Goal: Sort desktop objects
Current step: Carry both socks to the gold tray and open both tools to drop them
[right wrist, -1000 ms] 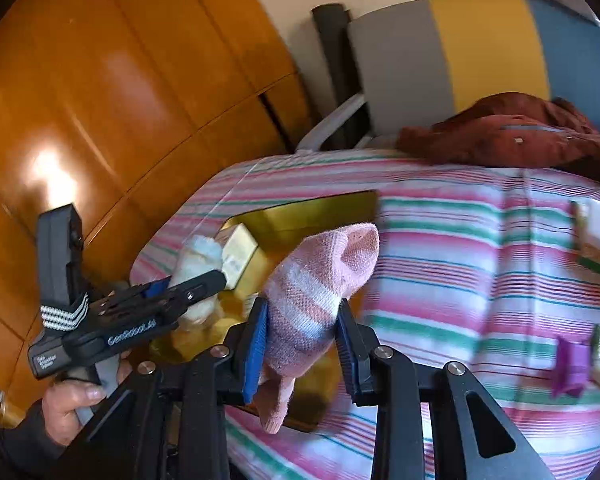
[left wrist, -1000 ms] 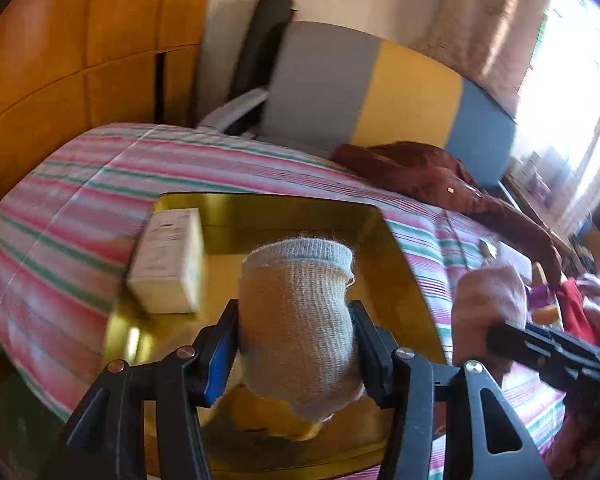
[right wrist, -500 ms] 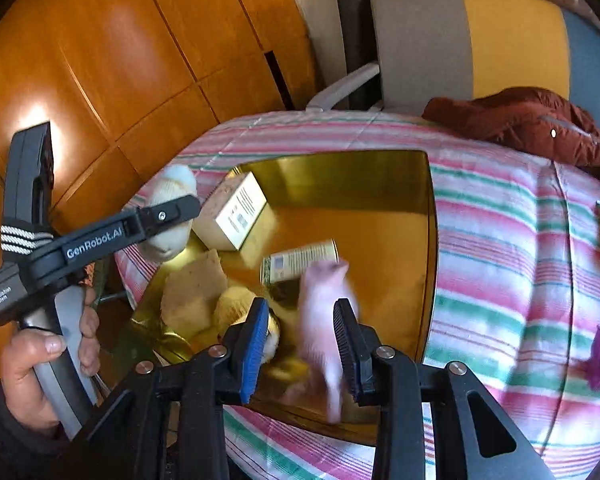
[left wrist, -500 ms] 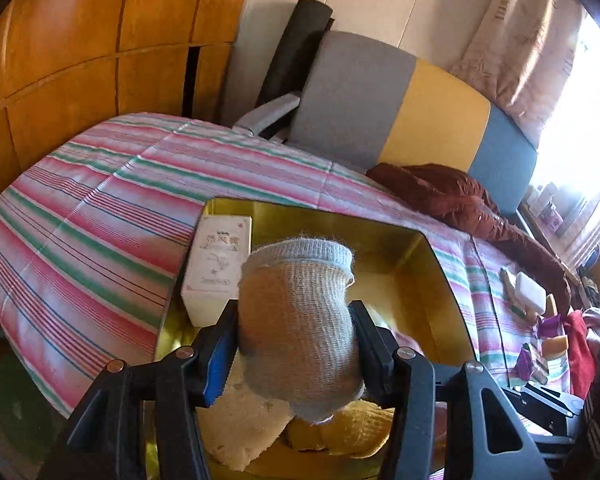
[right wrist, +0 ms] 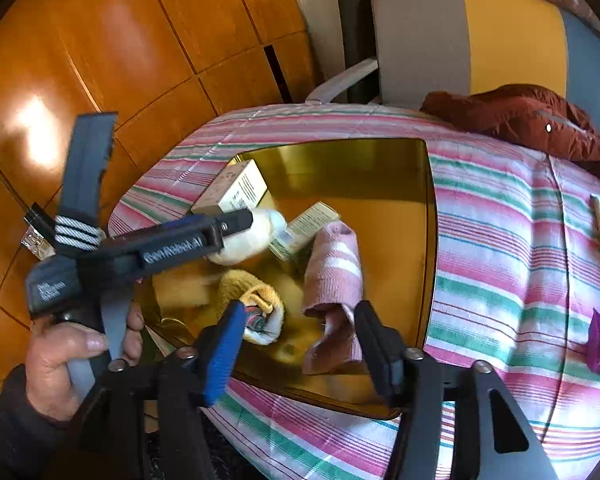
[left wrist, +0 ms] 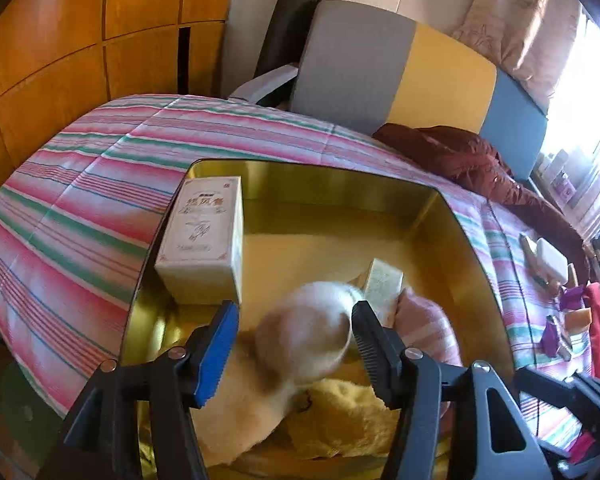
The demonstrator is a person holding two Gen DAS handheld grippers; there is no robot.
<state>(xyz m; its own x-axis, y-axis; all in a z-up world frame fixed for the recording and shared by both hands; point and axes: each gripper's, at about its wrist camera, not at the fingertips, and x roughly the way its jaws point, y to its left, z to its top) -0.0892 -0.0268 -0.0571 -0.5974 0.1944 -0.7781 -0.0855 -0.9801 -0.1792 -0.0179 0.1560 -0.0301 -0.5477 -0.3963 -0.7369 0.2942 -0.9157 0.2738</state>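
The gold tray [left wrist: 452, 216] [right wrist: 431, 216] lies on a striped tablecloth. My left gripper [left wrist: 296, 344] hangs over its near end and its jaws are opening. A cream sock [left wrist: 304, 334] shows blurred between them, loose from the blue pad. In the right wrist view the left gripper [right wrist: 236, 222] is held by a hand [right wrist: 76, 344], with the cream sock [right wrist: 252, 238] at its tip. My right gripper [right wrist: 300, 352] is opening with nothing gripped. The pink striped sock [right wrist: 332, 276] [left wrist: 428, 328] lies in the tray beyond it.
In the tray also lie a white carton [left wrist: 202, 236] [right wrist: 240, 190], a small box [left wrist: 384, 284] [right wrist: 304, 228] and a yellow sock [left wrist: 340, 404] [right wrist: 252, 292]. A maroon jacket [right wrist: 520, 120] and small items [left wrist: 552, 260] sit on the cloth to the right. A chair [left wrist: 360, 64] stands behind.
Both grippers went from shut on their socks to open. The pink sock dropped into the tray, and the cream sock is slipping down out of the left jaws.
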